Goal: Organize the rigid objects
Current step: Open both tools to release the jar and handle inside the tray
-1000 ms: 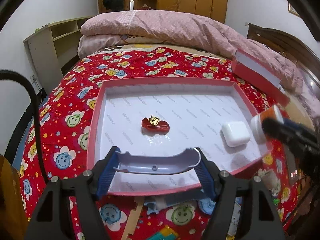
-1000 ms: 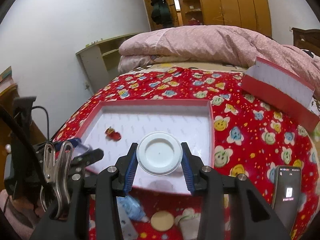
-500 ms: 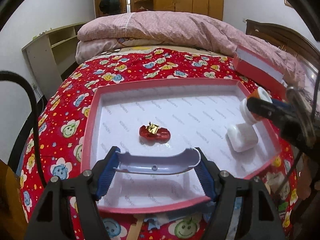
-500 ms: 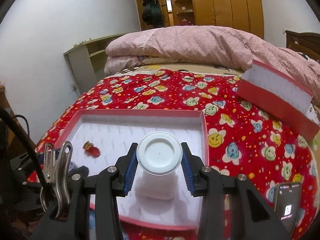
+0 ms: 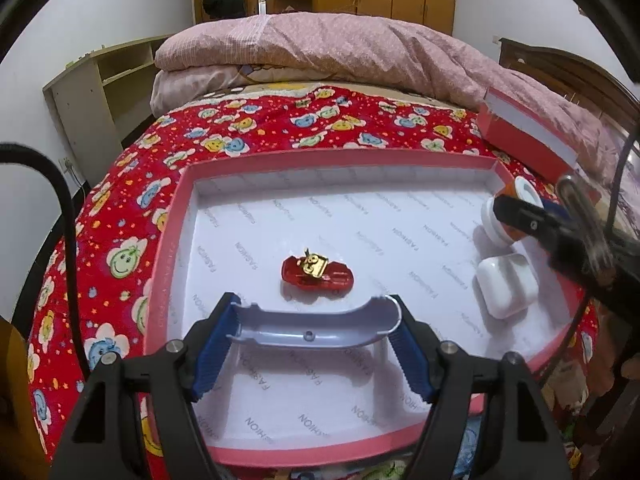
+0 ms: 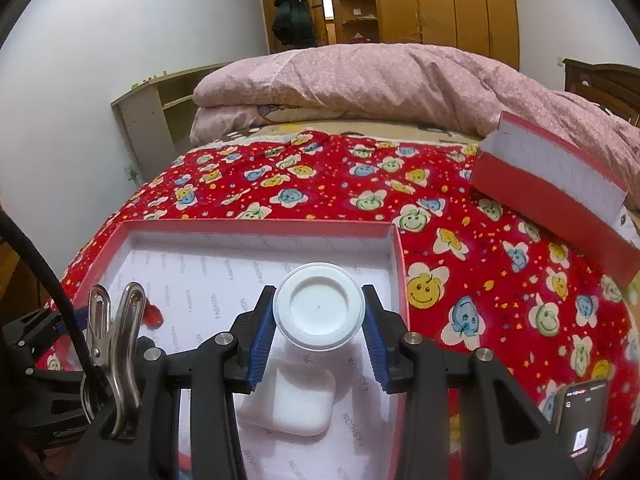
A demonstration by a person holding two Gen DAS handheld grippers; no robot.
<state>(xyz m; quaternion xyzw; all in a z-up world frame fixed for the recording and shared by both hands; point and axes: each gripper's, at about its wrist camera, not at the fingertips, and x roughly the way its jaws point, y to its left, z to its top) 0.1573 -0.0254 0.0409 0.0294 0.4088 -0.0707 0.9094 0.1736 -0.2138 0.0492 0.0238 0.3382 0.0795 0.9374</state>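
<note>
A shallow pink-rimmed tray (image 5: pixel 168 240) (image 6: pixel 256 225) with a white lining lies on the red flowered bedspread. In it sit a small red toy car (image 5: pixel 317 277) and a white earbud case (image 5: pixel 505 287) (image 6: pixel 294 402). My left gripper (image 5: pixel 316 336) is shut on a curved grey-blue plastic piece (image 5: pixel 316 334), held over the tray's near part, just short of the car. My right gripper (image 6: pixel 319 322) is shut on a white-capped bottle (image 6: pixel 319 311) (image 5: pixel 505 216) with an orange body, held over the tray's right side just beyond the case.
A red and white box (image 6: pixel 552 184) (image 5: pixel 528 136) leans at the right against the pink quilt (image 5: pixel 340 48). A phone (image 6: pixel 580 428) lies on the bedspread at the near right. Small toys lie below the tray's near rim. A shelf unit (image 5: pixel 100 92) stands at the left.
Both grippers have moved forward over the tray with their loads. The bottle has gone from outside the right rim to above the earbud case, and the tray has grown larger in both views.
</note>
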